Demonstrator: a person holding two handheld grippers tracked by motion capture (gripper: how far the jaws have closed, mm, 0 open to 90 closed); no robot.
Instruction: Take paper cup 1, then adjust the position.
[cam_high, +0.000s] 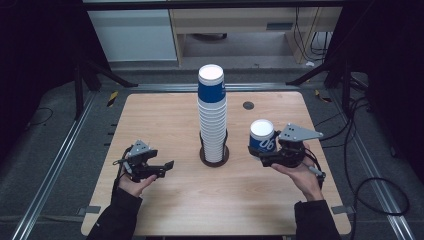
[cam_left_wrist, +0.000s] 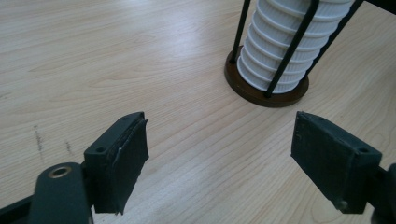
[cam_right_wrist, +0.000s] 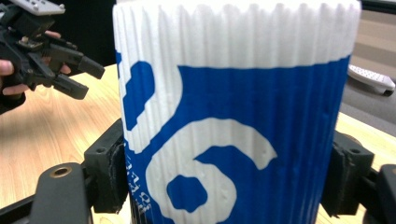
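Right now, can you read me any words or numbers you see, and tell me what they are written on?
"6": a big white figure on the blue band of the ribbed white and blue foam cup that the right gripper holds; it may be part of a longer mark.
Small white print low on that cup: too blurred to read.
The tall stack of ribbed white cups in its dark round holder: no readable text.

One cup stack (cam_high: 212, 117), one loose cup (cam_high: 262, 135)
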